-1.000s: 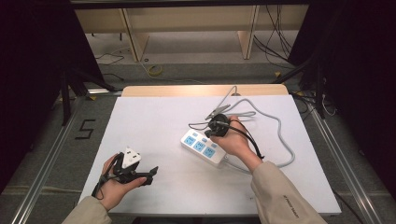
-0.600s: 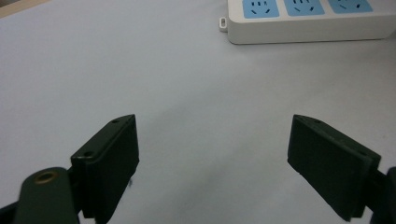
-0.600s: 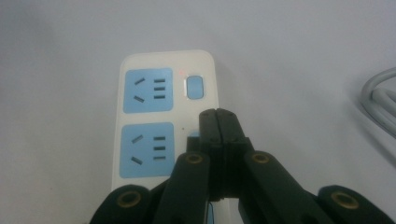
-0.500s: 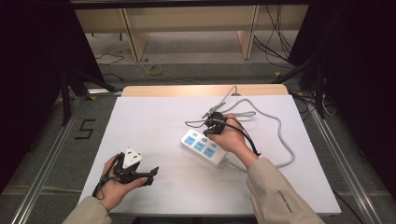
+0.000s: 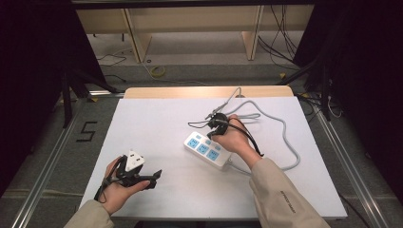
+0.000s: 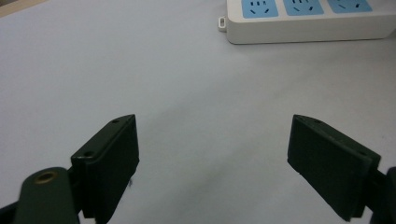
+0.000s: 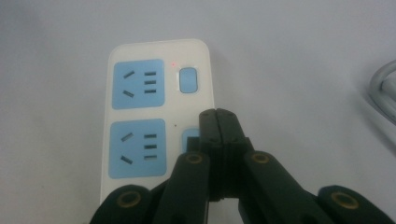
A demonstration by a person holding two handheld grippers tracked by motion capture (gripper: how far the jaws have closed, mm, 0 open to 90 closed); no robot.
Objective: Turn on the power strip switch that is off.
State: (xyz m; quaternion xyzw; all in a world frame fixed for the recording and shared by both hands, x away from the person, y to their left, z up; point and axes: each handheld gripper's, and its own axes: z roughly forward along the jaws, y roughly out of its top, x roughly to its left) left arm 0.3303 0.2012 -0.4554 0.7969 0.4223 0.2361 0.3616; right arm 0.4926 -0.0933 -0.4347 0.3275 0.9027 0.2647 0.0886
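The white plastic power strip with blue socket faces and blue rocker switches (image 7: 156, 116) lies flat near the middle of the white desk (image 5: 157, 128), angled across it, its grey cable (image 5: 285, 137) looping off toward the far right. In the right gripper view a small red light glows beside the end switch (image 7: 188, 80), which suggests that socket is live. The second switch (image 7: 189, 140) sits half hidden behind the jaw tips.

Over the last second little has shifted: the right hand-held gripper (image 7: 218, 122) has stayed over the strip's switch side, edging only slightly, and the strip itself has not moved. Its jaws are pressed together with nothing between them, their joined tips standing right at the second switch, touching it or just above it; I cannot tell which. That reads as switch-pressing work in hand, with one switch already on and the next one under the tips.

The left hand-held gripper (image 6: 212, 163) has kept its place near the front left of the desk, well apart from the strip. Its jaws are spread wide over bare desk, holding nothing, with the strip's side showing far ahead of them.
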